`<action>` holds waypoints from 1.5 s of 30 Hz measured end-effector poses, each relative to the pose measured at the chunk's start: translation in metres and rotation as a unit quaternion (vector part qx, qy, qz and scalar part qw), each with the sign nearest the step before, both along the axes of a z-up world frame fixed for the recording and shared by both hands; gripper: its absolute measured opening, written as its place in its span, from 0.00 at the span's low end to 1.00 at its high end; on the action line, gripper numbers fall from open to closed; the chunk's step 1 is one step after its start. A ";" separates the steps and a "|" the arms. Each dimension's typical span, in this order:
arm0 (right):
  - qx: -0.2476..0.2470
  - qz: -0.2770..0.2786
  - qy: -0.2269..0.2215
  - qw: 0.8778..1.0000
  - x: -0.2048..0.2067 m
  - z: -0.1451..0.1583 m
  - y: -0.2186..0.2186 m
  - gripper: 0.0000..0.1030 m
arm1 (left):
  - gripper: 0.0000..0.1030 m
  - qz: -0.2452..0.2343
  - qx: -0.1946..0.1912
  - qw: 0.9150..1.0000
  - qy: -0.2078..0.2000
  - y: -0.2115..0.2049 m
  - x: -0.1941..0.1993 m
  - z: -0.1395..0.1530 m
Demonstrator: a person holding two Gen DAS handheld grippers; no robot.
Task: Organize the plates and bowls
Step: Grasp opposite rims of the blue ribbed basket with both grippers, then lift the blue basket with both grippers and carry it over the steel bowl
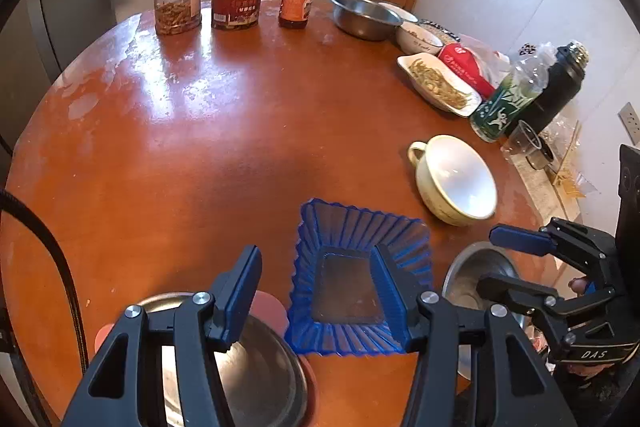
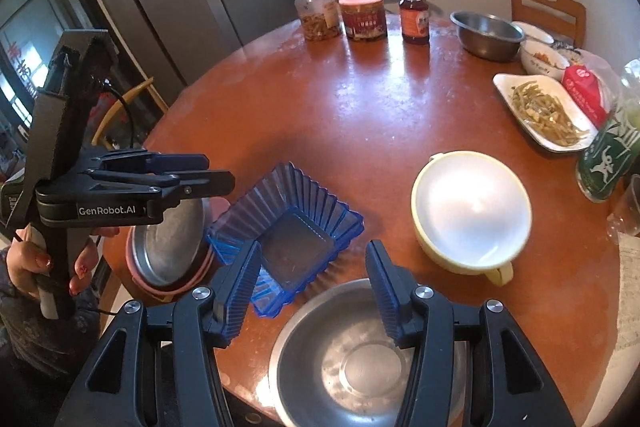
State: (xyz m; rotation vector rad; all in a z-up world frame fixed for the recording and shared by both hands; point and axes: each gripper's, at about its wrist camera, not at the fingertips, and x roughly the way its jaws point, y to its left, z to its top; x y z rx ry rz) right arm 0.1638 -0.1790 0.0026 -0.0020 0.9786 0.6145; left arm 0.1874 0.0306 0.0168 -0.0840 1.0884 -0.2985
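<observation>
Right wrist view showed the right gripper (image 2: pixel 312 279), jaws apart and empty, directly above the steel bowl (image 2: pixel 360 359); blue dish (image 2: pixel 288 227) lay just leftward, beside the left gripper (image 2: pixel 200 171).

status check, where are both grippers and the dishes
Left gripper and right gripper: jaws open, empty. Blue dish between steel plate and steel bowl, cream bowl beyond. Nothing blocking.
</observation>
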 end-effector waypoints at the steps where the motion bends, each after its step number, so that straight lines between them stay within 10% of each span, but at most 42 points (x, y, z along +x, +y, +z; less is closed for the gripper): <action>1: -0.002 0.000 0.008 1.000 0.004 -0.004 0.001 0.54 | 0.54 -0.002 0.002 1.000 0.003 -0.001 0.003 -0.003; 19: -0.047 0.002 0.057 0.997 0.039 -0.055 0.016 0.43 | 0.54 -0.039 0.067 0.997 0.026 -0.021 0.024 -0.038; 34: -0.055 0.021 0.066 0.996 0.047 -0.072 0.032 0.27 | 0.22 -0.058 0.101 0.992 0.042 -0.036 0.028 -0.060; 45: -0.043 0.018 0.057 0.997 0.048 -0.071 0.029 0.24 | 0.18 -0.049 0.113 0.992 0.031 -0.033 0.025 -0.059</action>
